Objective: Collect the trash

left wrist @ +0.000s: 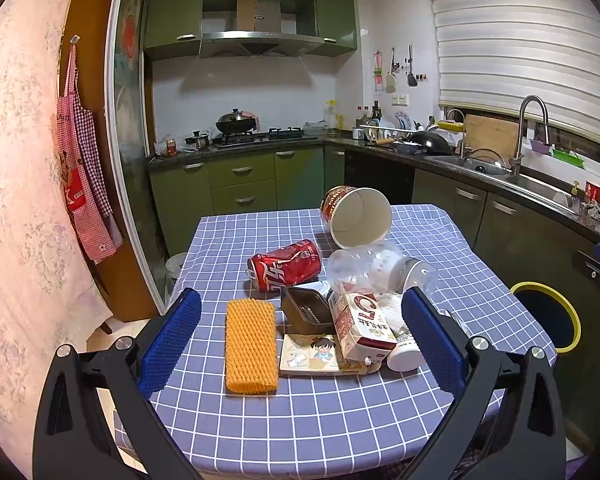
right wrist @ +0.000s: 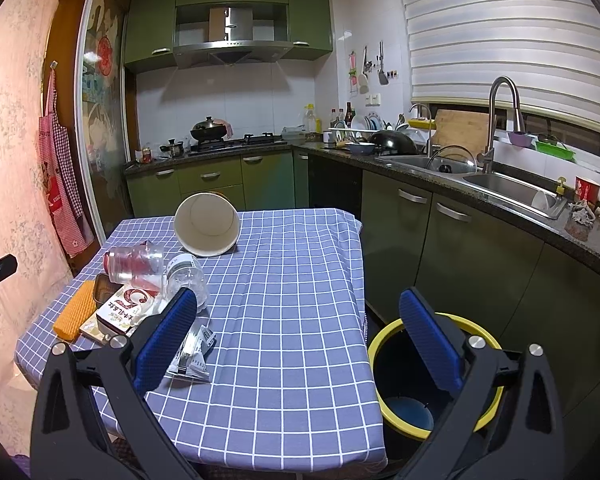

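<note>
Trash lies on the blue checked tablecloth (left wrist: 300, 412): an orange foam net sleeve (left wrist: 250, 346), a crushed red cola can (left wrist: 286, 266), a clear plastic bottle (left wrist: 364, 266), a tipped paper bowl (left wrist: 358, 216), a milk carton (left wrist: 362, 326), a brown tray (left wrist: 306, 310) and a flat picture box (left wrist: 314, 354). My left gripper (left wrist: 300, 340) is open and empty, its jaws either side of the pile. My right gripper (right wrist: 300, 334) is open and empty over the table's right edge, beside the yellow-rimmed bin (right wrist: 384, 344). A crumpled wrapper (right wrist: 194, 354) lies by its left finger.
The bin stands on the floor right of the table, also in the left wrist view (left wrist: 568, 320). Green cabinets and a counter with a sink (right wrist: 512, 192) run behind and along the right. A red checked apron (left wrist: 84, 184) hangs at left.
</note>
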Tool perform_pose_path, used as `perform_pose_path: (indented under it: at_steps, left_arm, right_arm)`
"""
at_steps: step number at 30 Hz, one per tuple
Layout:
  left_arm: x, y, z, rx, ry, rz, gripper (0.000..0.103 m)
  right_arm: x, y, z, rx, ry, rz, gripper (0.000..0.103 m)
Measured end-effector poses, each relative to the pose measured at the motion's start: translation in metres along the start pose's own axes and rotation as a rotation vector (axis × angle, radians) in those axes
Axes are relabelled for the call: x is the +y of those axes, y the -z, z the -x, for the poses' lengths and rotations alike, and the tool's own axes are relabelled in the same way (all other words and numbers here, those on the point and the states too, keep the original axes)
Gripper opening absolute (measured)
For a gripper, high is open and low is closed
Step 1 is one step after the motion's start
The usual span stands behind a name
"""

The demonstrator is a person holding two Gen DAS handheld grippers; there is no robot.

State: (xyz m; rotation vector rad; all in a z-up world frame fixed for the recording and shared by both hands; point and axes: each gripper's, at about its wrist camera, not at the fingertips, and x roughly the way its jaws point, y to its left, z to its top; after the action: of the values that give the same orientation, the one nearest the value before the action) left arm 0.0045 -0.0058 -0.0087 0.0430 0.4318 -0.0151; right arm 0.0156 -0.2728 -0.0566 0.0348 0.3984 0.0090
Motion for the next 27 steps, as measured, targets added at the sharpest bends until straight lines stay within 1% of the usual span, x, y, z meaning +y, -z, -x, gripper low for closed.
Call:
perform_pose_path:
  at_steps: [27]
  left_arm:
    - [-0.0003,0.0000,0.0000,0.006,0.004,-0.001,0.099]
  right_arm:
    - [0.0009,0.0004,-0.0017,0.005,-0.003,-0.002,0.096]
